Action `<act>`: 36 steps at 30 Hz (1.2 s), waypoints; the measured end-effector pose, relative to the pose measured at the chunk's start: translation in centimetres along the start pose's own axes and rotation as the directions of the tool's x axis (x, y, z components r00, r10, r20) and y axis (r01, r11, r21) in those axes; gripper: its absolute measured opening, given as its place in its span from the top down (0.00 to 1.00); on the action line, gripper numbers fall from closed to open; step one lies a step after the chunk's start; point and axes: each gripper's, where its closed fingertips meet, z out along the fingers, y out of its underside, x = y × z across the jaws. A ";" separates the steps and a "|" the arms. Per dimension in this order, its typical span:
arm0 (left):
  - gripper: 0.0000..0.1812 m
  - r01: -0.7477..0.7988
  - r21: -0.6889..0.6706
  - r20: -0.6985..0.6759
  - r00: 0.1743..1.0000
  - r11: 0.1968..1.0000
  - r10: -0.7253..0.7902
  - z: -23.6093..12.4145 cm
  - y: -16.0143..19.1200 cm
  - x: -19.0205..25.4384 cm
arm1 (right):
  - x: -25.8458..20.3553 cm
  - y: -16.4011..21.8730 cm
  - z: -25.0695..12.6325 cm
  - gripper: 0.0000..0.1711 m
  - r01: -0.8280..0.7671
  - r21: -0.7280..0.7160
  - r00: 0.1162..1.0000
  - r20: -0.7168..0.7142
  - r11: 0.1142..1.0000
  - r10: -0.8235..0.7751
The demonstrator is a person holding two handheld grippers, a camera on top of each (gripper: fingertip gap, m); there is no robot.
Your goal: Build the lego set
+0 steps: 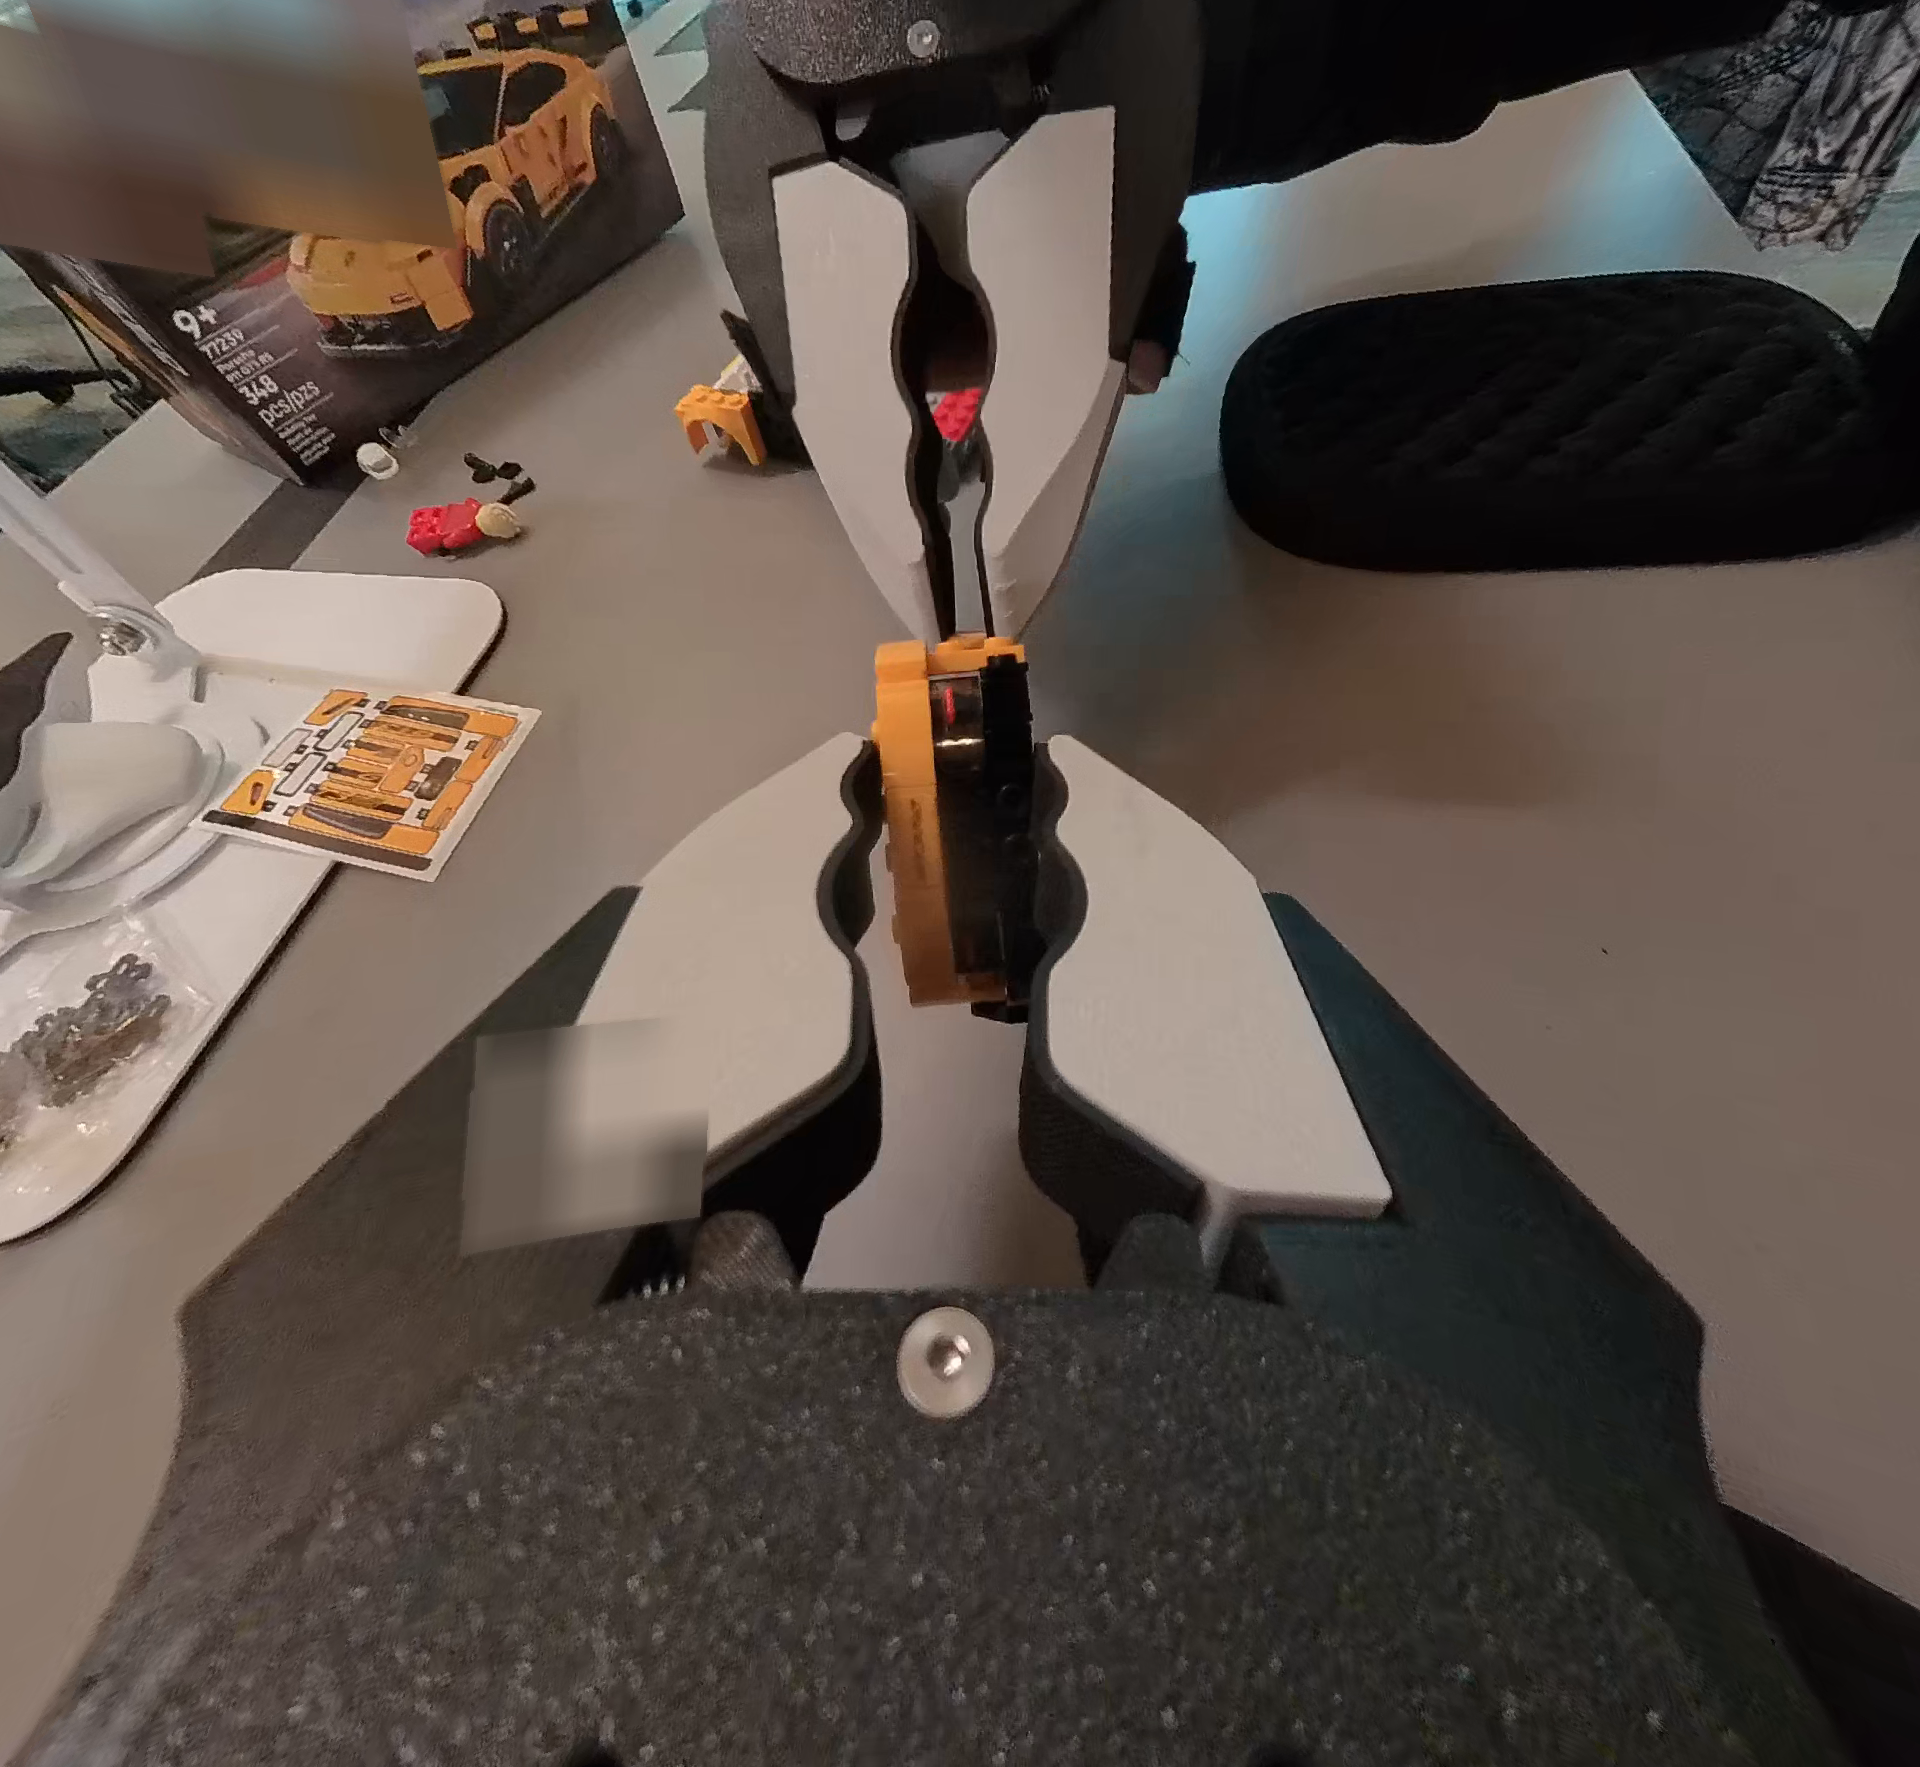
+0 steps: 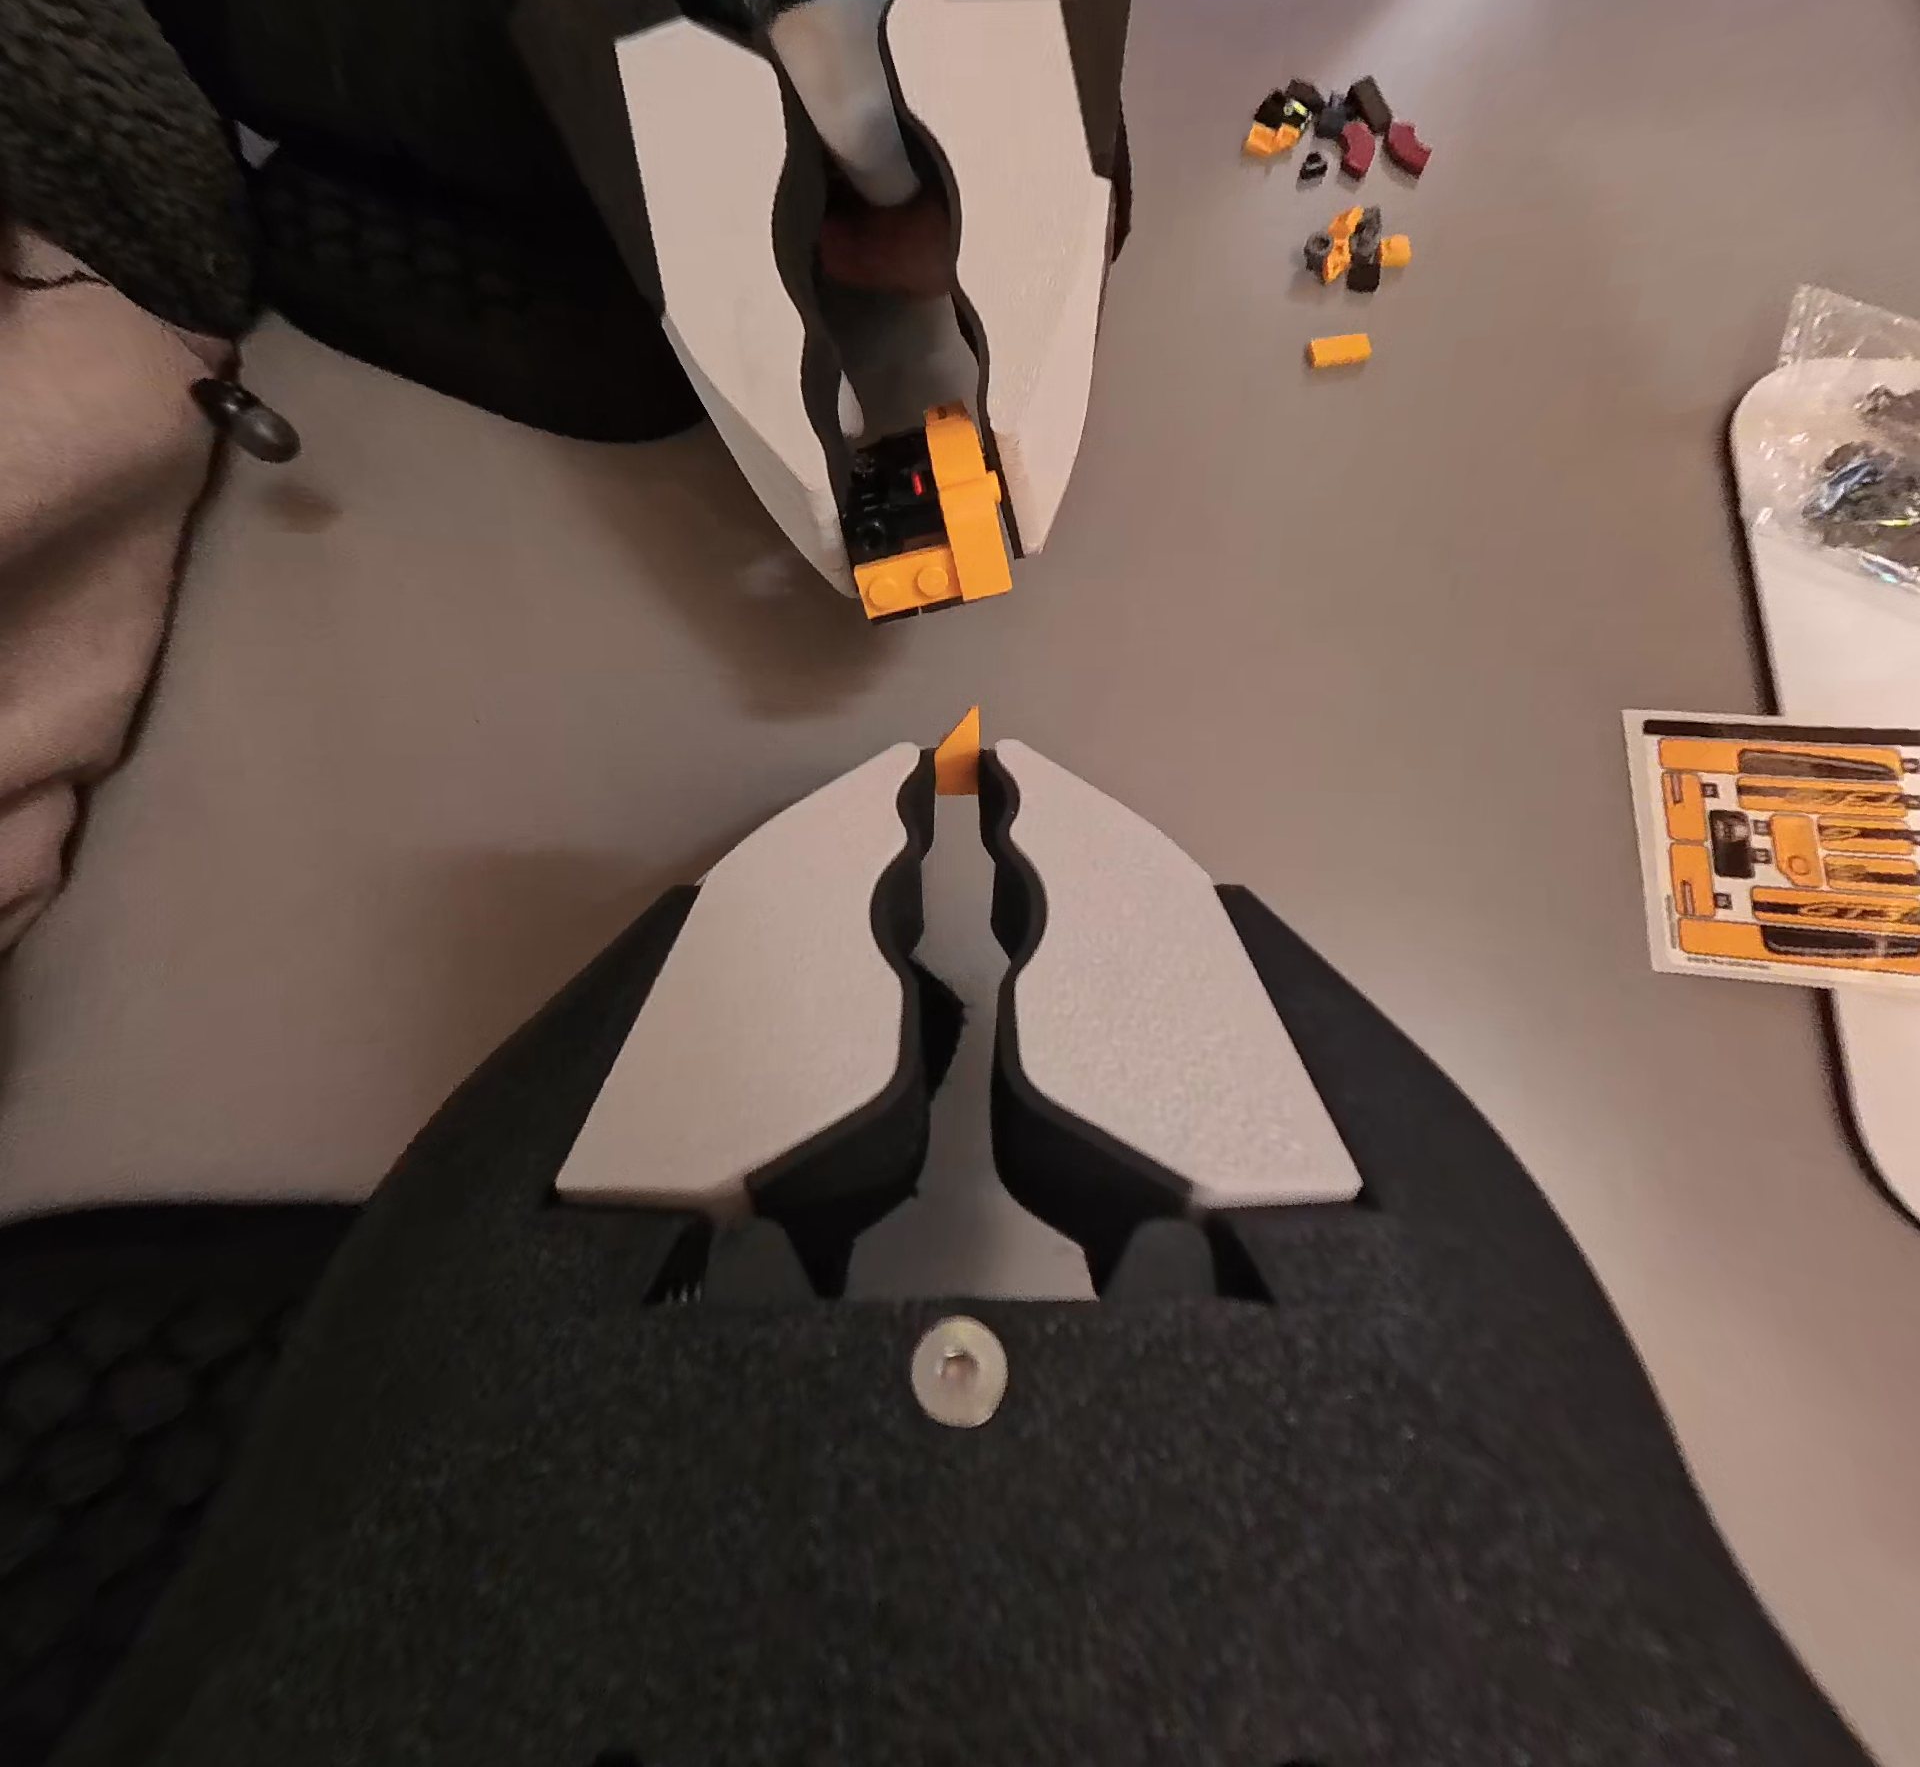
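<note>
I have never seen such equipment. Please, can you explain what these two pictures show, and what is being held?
A person holds two hand-held tools; each has a camera looking along its fingers. The left wrist view shows the left gripper clamping an orange-and-black brick assembly. The right wrist view shows the right gripper pinching a small orange wedge piece, facing that assembly. On the grey table lie small loose bricks, an orange sticker sheet and the dark set box with a yellow car picture.
</note>
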 end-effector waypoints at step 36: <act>0.85 0.058 0.288 -0.018 0.998 0.956 -0.055 -1.8 -3.6 -0.4 | -0.9 -7.1 -2.0 0.95 0.112 -0.068 0.994 0.006 0.991 -0.112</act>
